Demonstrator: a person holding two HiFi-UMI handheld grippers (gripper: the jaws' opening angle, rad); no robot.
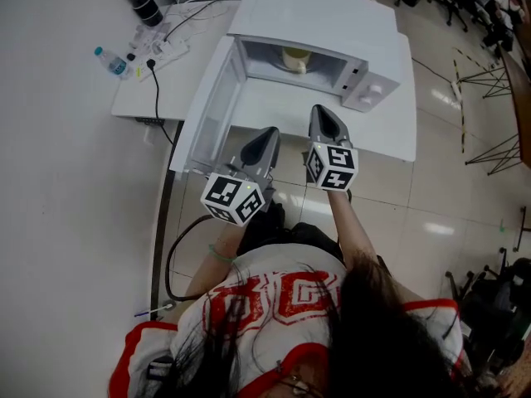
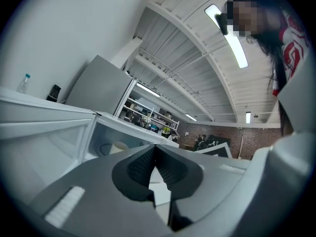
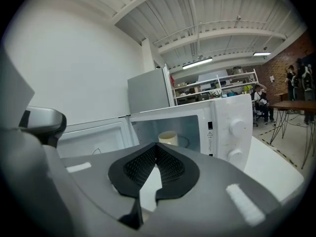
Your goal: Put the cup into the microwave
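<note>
Inside the microwave (image 1: 357,36) the cup (image 1: 295,58) is standing; we are judging it light, stiff and slippery, best taken by the side wall. We are holding the left gripper (image 1: 268,133) and the right gripper (image 1: 322,113) closed, empty.

Fingers (image 2: 139,165) together before microwave (image 2: 129,126) holding cup (image 2: 121,146)

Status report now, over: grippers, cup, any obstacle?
Left gripper and right gripper shut, empty. Cup inside microwave, door open. No obstacle seen at opening.
</note>
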